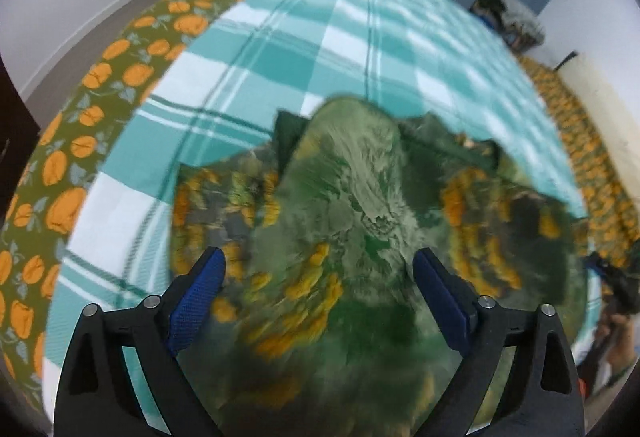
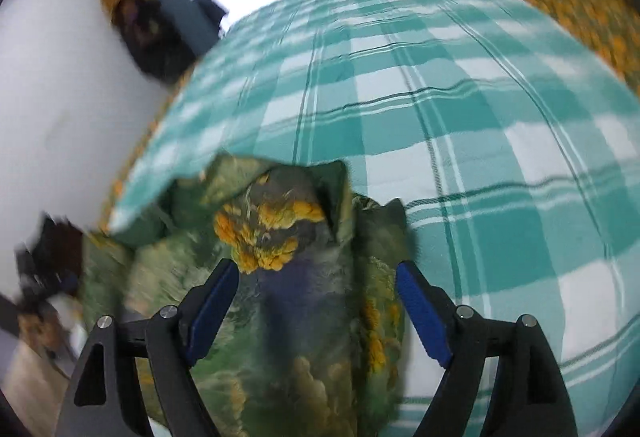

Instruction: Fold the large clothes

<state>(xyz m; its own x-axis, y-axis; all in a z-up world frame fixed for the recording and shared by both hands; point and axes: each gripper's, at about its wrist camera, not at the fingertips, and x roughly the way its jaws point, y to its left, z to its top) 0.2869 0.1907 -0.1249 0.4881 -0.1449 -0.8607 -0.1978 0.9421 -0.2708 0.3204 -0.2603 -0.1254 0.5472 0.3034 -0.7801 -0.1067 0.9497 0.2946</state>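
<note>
We hold both grippers tilted down over the garment [image 1: 360, 205]. Left gripper [image 1: 320, 265]: jaws wide apart, pads clear of it. Right gripper [image 2: 318, 277]: likewise spread, gripping nothing.

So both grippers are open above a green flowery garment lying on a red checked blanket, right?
Not red. The checked blanket is teal and white, as the left wrist view shows. The rest holds: the left gripper and right gripper stand open above the green flowery garment.

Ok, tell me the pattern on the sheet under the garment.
Teal and white checks with thin dark green lines on the sheet, clearest in the right wrist view.
</note>
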